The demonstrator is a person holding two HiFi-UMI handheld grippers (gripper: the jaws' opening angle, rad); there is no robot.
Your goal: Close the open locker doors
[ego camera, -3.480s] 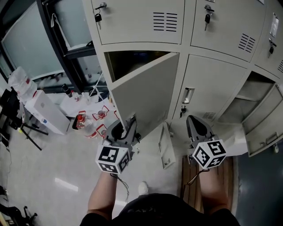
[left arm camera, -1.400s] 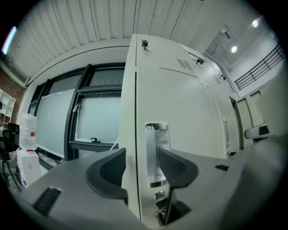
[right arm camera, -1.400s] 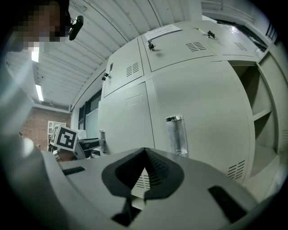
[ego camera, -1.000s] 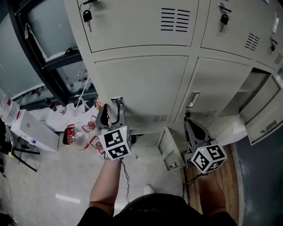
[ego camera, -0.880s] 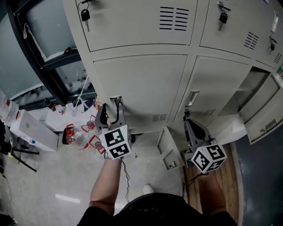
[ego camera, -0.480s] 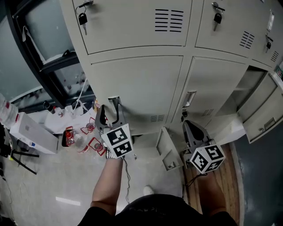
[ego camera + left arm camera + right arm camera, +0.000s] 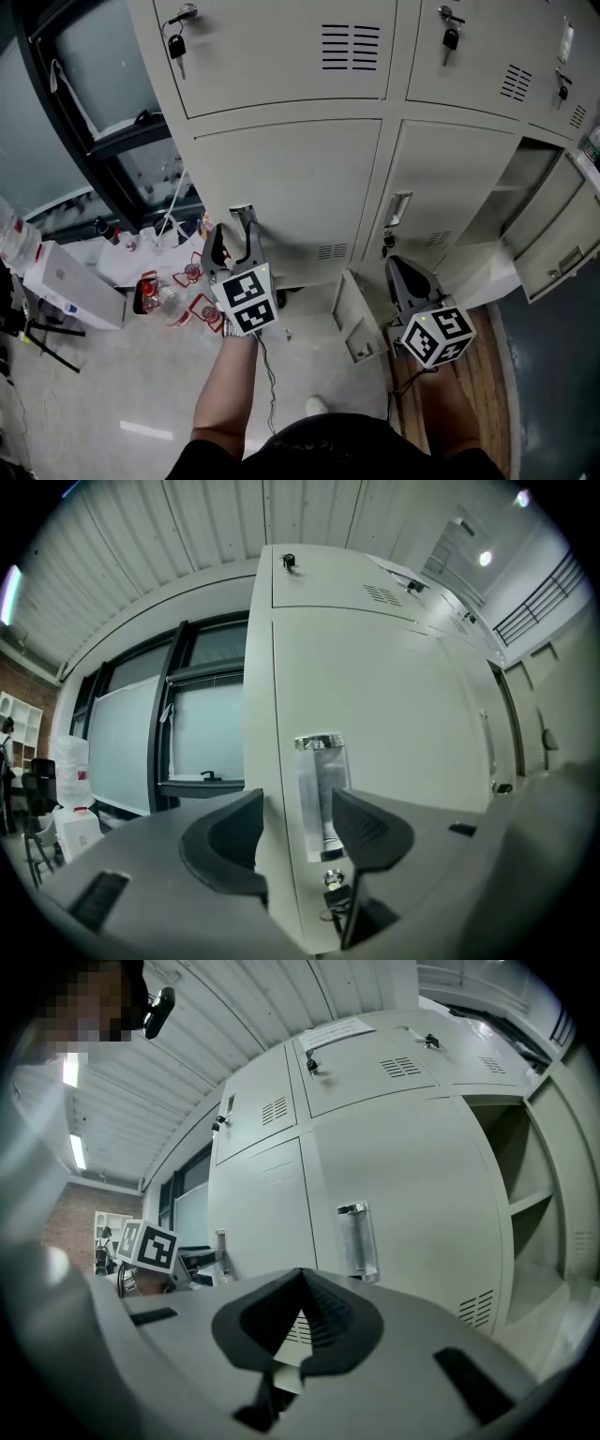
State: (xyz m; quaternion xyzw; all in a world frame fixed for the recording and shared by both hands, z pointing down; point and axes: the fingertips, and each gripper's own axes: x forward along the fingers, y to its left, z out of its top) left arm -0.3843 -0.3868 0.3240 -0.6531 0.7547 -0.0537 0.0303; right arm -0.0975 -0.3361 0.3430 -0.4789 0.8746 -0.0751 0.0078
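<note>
Left gripper [image 7: 295,832], jaws released, frames the one handle [image 7: 319,789] of the closed door [image 7: 291,187]. Right gripper [image 7: 300,1309], clenched on nothing, hangs to its right. We count two open doors: a low door [image 7: 352,319] between the grippers and a right door [image 7: 561,255] beyond.

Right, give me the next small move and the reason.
Probably draw the left hand-held gripper back from the left door: it looks shut and the jaws stand apart, gripping nothing. That frees it for the small lower door, which hangs open.
</note>
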